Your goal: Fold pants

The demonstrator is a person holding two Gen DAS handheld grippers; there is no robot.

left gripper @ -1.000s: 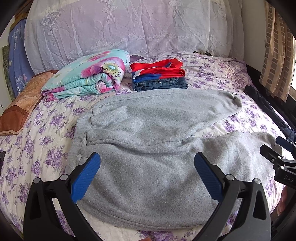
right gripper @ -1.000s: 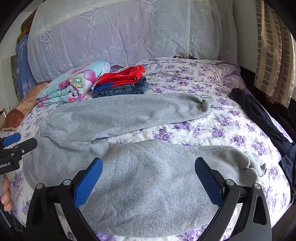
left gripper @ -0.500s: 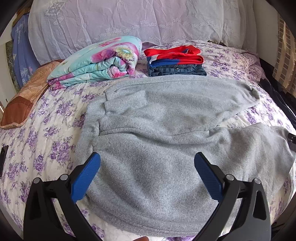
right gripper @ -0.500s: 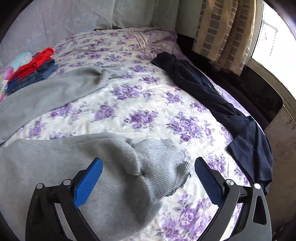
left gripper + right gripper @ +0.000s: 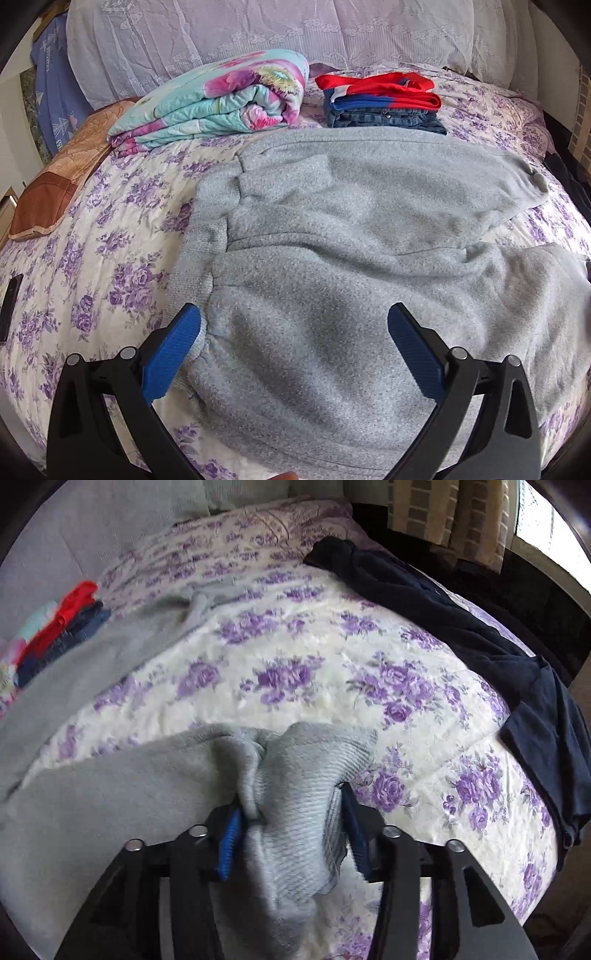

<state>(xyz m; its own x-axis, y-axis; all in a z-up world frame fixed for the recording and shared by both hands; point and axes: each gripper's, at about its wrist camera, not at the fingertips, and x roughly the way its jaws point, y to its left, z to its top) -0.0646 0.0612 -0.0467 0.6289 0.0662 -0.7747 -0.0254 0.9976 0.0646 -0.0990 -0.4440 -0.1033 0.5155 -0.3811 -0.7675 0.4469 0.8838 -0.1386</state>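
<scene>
Grey fleece pants [image 5: 332, 229] lie spread on a floral bedspread [image 5: 110, 258], waistband to the left, both legs running right. My left gripper [image 5: 293, 332] is open, low over the near waistband corner, its left pad [image 5: 173, 347] at the band's edge. In the right wrist view my right gripper [image 5: 291, 834] is closing around the ribbed cuff [image 5: 317, 768] of the near leg, bunched between the pads. The far leg [image 5: 110, 642] lies flat behind.
A folded floral quilt [image 5: 221, 99] and a stack of folded red, blue and denim clothes [image 5: 380, 99] sit at the back near the pillows. A dark navy garment [image 5: 461, 627] lies along the bed's right edge. A dark phone [image 5: 9, 310] lies at the left.
My right gripper swung right to the near leg's cuff, went down and closed its jaws around it. My left gripper moved forward and lower toward the waistband, still open.
</scene>
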